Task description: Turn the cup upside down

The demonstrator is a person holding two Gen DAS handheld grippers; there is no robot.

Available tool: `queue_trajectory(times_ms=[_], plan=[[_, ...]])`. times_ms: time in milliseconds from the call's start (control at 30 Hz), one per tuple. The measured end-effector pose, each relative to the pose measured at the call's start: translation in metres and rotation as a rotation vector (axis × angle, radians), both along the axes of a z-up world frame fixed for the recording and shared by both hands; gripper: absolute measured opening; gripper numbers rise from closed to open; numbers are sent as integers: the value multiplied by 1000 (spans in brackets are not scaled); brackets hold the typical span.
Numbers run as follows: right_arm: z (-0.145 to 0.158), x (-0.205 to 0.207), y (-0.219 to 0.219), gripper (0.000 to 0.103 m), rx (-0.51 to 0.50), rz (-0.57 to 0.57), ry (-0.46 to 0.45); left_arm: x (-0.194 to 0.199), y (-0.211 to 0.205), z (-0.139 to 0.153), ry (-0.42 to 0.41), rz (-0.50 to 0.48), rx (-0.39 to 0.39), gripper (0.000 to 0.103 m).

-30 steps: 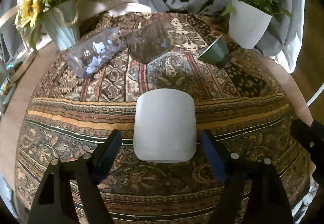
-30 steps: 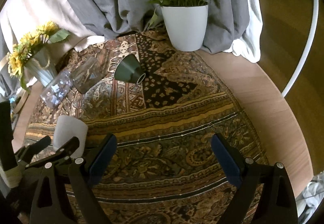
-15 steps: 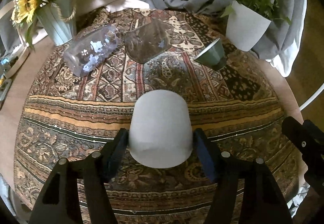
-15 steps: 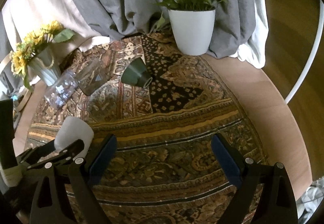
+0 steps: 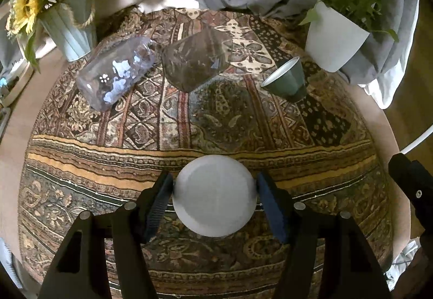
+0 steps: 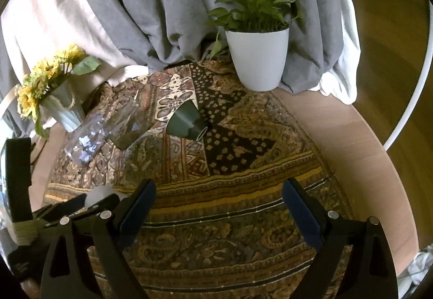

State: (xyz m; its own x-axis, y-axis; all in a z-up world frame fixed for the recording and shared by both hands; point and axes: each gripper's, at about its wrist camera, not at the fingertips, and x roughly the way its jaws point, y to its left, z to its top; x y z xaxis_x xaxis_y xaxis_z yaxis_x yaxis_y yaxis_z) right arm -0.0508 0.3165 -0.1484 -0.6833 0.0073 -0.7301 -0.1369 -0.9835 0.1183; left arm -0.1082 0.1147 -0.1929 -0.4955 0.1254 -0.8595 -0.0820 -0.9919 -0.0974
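The left gripper [image 5: 215,195] has its two blue-padded fingers pressed against opposite sides of a plain white ceramic cup [image 5: 215,195], holding it above the patterned brown and gold cloth [image 5: 216,131] near that cloth's front edge; from the left wrist view only a flat round face of the cup shows, turned toward the camera, and I cannot tell for sure whether that is base or mouth; in the right wrist view just a white sliver of it [image 6: 98,195] peeks between the left gripper's dark fingers. The right gripper [image 6: 217,200] hangs over the cloth with its fingers spread wide and nothing between them. Farther back a dark green cup [image 5: 285,80] lies on its side, and beside it a smoky brown glass tumbler [image 5: 197,61] and a clear glass with white flower prints [image 5: 116,77] also lie tipped over, the two touching or nearly so; a white pot of green leaves [image 6: 257,58] and a pale ribbed vase of yellow sunflowers [image 5: 70,26] stand at the rear before a grey draped sheet [image 6: 151,1].
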Motion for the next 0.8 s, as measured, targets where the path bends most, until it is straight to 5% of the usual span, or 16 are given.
queue_trajectory(times_ms=[133, 233, 400, 800], plan=[[-3, -2, 1, 94, -1, 0, -11, 0, 2, 1, -1, -8, -5, 65], [-2, -1, 1, 94, 4, -3, -9, 4, 1, 5, 22, -1, -13, 83], [4, 4, 0, 94, 4, -7, 3, 17, -2, 25, 103, 9, -17, 89], [53, 35, -22, 94, 4, 31, 115, 72, -28, 110, 406, 84, -97, 103]])
